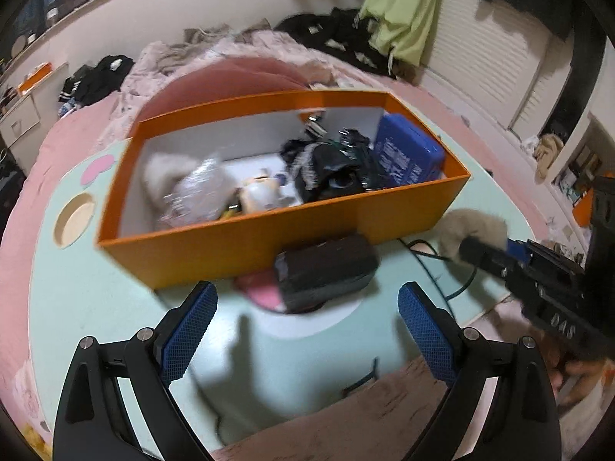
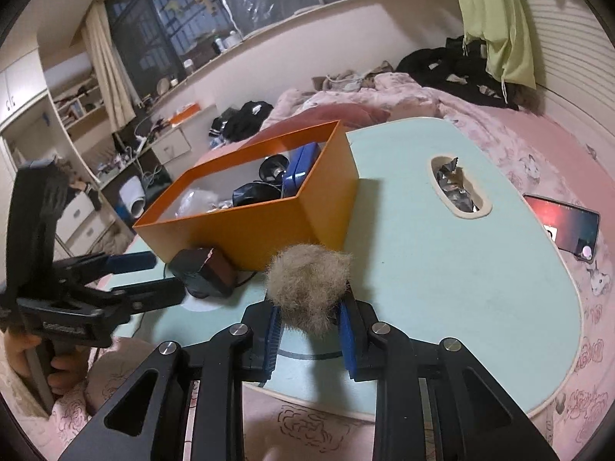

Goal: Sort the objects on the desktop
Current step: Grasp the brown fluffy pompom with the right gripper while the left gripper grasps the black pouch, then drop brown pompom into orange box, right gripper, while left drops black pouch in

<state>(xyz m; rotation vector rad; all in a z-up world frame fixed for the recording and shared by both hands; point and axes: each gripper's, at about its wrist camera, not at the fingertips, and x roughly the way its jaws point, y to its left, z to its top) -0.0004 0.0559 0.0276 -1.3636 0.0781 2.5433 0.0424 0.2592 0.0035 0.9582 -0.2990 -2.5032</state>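
1. Fur ball [image 2: 309,288], beige, sits clenched in the right gripper [image 2: 309,340] above the table [image 2: 442,269].
2. Orange box [image 2: 246,230] already holds several items.
3. Black block [image 1: 326,272] remains outside; left gripper [image 1: 303,330] gapes empty.

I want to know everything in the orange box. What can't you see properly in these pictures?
- Left wrist view: the things inside the orange box are smeared by motion blur.
- Right wrist view: the box's near wall hides most of its contents.
- Right wrist view: the right claw covers the fluffy ball's underside.
- Left wrist view: the black block hides the pink thing behind it.
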